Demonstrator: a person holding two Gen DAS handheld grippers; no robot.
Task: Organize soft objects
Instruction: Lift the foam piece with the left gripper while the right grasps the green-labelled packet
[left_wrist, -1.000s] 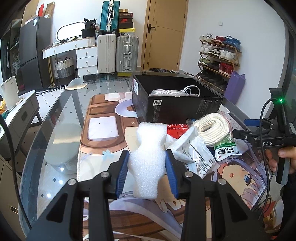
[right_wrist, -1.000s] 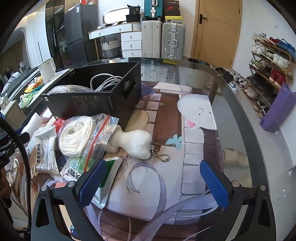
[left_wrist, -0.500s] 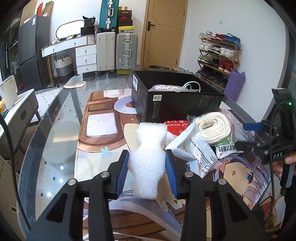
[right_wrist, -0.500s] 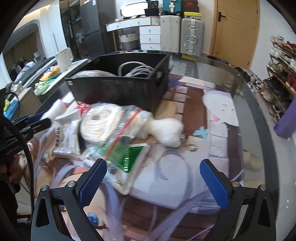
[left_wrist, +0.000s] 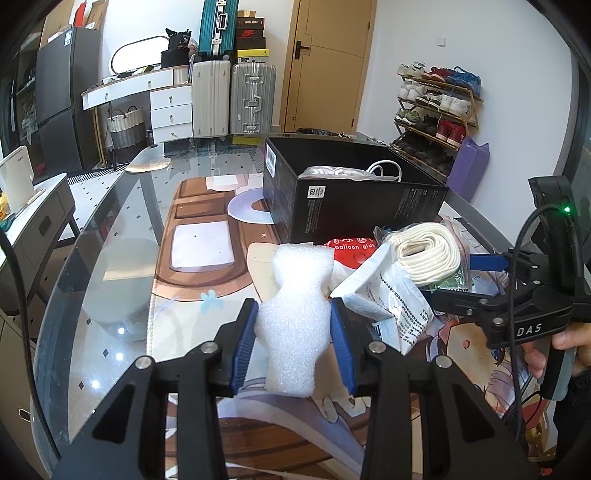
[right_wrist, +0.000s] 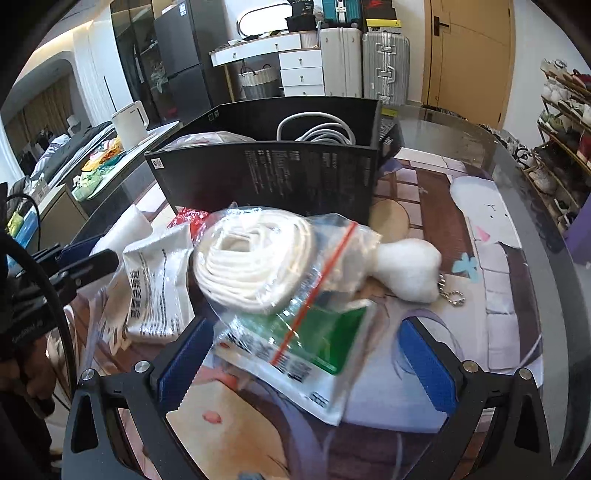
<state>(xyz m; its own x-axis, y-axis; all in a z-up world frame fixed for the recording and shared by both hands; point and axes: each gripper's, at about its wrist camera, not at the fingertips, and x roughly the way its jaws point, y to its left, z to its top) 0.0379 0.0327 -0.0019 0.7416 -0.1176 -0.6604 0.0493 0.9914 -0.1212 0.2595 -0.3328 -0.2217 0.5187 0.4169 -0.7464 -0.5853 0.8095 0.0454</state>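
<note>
- Two grippers in view, both over a glass table (left_wrist: 110, 266) with a printed cartoon mat (left_wrist: 199, 236).
- left gripper (left_wrist: 294, 343): blue pads pinched on a white foam piece (left_wrist: 295, 317), jaws narrow, foam upright between them, bottom centre of the left view.
- right gripper (right_wrist: 303, 360): jaws spread wide, nothing clamped; lower edge of a zip bag (right_wrist: 295, 317) sits between the pads, no contact visible.
- The zip bag holds a white rope coil (right_wrist: 251, 266) and a green-and-white packet; slightly blurred.
- white printed pouch (right_wrist: 155, 288) at 9 o'clock of the coil, touching it.
- red packet (left_wrist: 351, 247) lettered "balloon", at 12 o'clock of the pouch, against the box wall.
- white plush bone (right_wrist: 406, 266) with a ball chain at 3 o'clock of the coil, partly under the bag.
- black box (right_wrist: 280, 177) at 12 o'clock of the pile, open top, white cable and a pale bagged item inside.
- Person's hand (left_wrist: 565, 350) on the right gripper's handle, 3 o'clock in the left view.
</note>
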